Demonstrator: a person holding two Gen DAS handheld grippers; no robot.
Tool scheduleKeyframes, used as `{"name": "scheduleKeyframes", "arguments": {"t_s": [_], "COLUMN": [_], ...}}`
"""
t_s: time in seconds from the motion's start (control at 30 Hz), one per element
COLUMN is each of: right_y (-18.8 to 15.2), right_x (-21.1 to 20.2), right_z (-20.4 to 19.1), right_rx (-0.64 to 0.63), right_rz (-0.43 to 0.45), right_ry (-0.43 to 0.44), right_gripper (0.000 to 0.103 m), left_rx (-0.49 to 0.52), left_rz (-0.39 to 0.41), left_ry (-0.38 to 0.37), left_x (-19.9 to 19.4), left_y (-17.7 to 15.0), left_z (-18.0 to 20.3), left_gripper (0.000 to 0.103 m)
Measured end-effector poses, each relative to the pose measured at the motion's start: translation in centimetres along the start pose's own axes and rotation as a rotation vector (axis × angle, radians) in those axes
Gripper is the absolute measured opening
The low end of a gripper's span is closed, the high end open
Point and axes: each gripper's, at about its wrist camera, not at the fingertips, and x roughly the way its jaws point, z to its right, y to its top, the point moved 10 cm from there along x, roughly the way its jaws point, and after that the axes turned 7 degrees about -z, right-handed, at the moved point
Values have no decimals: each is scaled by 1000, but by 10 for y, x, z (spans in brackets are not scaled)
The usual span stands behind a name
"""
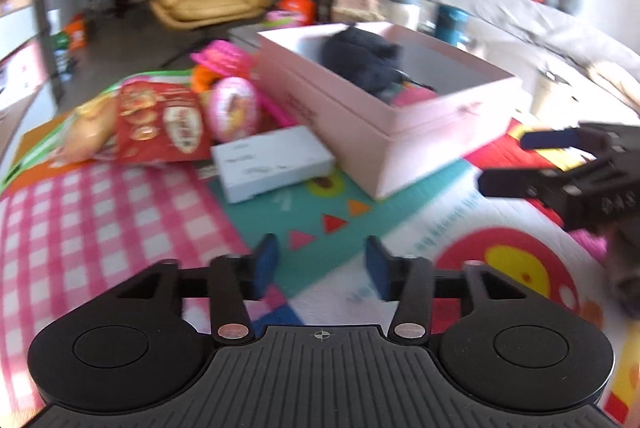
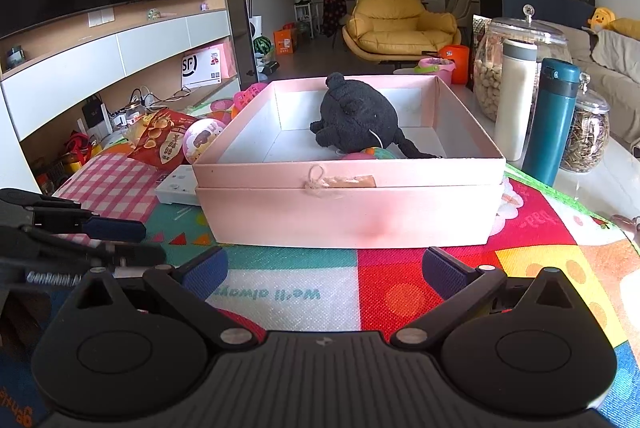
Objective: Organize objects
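A pink box [image 2: 348, 211] stands open on the colourful play mat [image 2: 400, 292], with a black plush toy [image 2: 356, 117] and a small colourful item inside; it also shows in the left wrist view [image 1: 384, 131]. Left of it lie a red snack bag [image 1: 160, 123], a pink egg-shaped toy [image 1: 236, 109] and a flat white box [image 1: 272, 163]. My left gripper [image 1: 322, 268] is open and empty above the mat, short of the white box. My right gripper [image 2: 324, 270] is open and empty, close before the pink box's front wall.
A white flask [image 2: 516, 99], a teal flask [image 2: 554, 119] and glass jars [image 2: 584, 135] stand right of the box. Pink toys [image 1: 222, 55] lie behind the snack bag. A yellow armchair [image 2: 396, 19] stands far back. A TV shelf [image 2: 100, 67] lies to the left.
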Motion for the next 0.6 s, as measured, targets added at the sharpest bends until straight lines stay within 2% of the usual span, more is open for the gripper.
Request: {"name": "scheduleKeyframes", "arguments": {"t_s": [0.07,0.13,0.23,0.27,0.33,0.4,0.5,0.6], "right_y": [0,0,1,1,2,2,2,2], "right_x": [-1,-2,-4,-5,-5,-5,-6,-6], "right_z": [1,2,2,3,3,2,3,3], "right_rx": [5,7,12,14,17,18,22,27], "right_rz": [4,10,20,23,26,28,31,33], "right_ry": [3,4,5,6,8,10,15,15], "right_gripper": [103,103,103,103,103,103,103,103], "left_rx": [12,7,-37,-67,-148,-219,-286,-307], "left_rz": [-17,-24,-5,34,130,187,190,200], "left_ry": [-27,-52,-59,-27,104,222,303,348], "left_x": [0,0,-3,-7,-19,-26,-21,-15], "left_y": [0,-2,2,8,23,35,45,55], "left_z": [5,10,7,-1,-28,-58,-90,-106], "left_gripper": [69,74,73,73,71,71,71,71]}}
